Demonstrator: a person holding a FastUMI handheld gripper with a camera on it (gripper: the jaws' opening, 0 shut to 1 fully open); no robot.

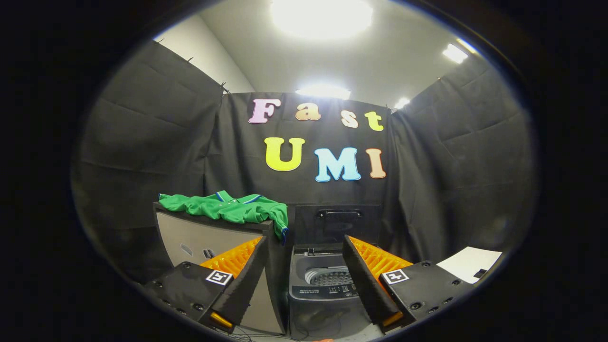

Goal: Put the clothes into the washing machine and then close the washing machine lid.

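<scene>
A green shirt with blue collar trim lies spread on top of a grey cabinet, one sleeve hanging over its right edge. Right of the cabinet stands a small top-loading washing machine. Its dark lid is raised upright at the back and the drum shows inside. My gripper is open, nothing between its fingers. It hovers in front of and above the machine, with the drum seen between the two fingers and the shirt beyond the left finger.
Black cloth walls close in the booth on three sides. A white flat surface lies low to the right of the machine, behind the right finger. Bright ceiling lamps glare overhead.
</scene>
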